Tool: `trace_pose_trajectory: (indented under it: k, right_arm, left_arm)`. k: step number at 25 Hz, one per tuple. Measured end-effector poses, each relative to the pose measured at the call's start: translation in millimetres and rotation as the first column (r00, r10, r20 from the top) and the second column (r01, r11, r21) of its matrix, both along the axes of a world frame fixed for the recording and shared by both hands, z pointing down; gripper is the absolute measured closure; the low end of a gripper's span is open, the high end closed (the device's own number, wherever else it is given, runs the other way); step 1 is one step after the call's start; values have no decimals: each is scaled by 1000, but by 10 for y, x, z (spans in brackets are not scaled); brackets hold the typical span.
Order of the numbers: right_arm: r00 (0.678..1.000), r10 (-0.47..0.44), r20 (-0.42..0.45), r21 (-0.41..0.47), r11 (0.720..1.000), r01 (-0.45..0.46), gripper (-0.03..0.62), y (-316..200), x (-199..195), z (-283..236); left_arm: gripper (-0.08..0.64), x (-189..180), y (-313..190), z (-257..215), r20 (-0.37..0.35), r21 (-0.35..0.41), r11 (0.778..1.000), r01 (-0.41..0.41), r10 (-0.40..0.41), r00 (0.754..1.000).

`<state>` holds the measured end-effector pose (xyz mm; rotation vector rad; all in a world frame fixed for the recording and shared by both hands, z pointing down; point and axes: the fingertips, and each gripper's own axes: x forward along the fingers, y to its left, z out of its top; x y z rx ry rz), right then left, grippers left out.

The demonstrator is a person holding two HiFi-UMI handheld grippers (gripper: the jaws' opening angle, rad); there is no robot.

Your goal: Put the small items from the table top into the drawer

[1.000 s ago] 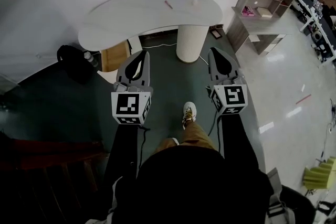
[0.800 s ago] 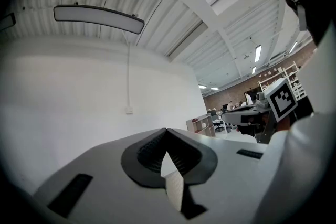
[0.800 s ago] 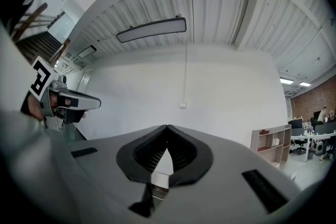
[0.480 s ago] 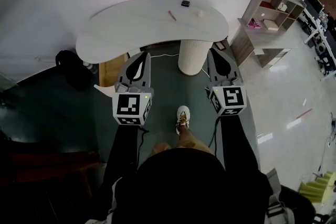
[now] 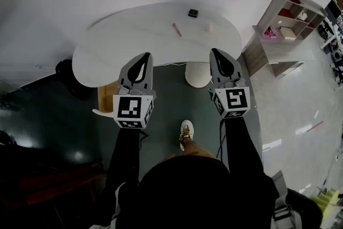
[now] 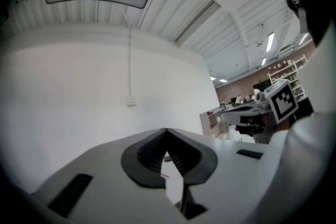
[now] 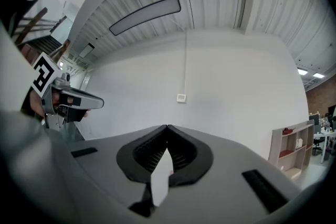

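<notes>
My left gripper: jaws together, nothing between. My right gripper: likewise. White curved table top: small black square item, pink pen, pale round item, toward far edge.
</notes>
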<state>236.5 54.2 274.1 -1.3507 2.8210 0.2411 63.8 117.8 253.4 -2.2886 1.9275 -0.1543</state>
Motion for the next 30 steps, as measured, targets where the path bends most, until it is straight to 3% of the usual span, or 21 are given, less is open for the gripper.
trace_pose_trajectory:
  k: [10,22,30]
  right_arm:
    - [999,-54,8,0,999,54,566,-1236,-181,10]
    - [999,3,44,-13,1000,-3,566,-1785,-112,84]
    - [999,45,24,4,999,-45,566,-2387,-326,89]
  left_arm:
    - [546,-5,-1186,60,10,-32,999,22,-21,1000]
    - [547,14,-1785,190,36,-69,997,-26,29,999]
    - [546,-221,-2454,240,28,-63,995,-74,76,997]
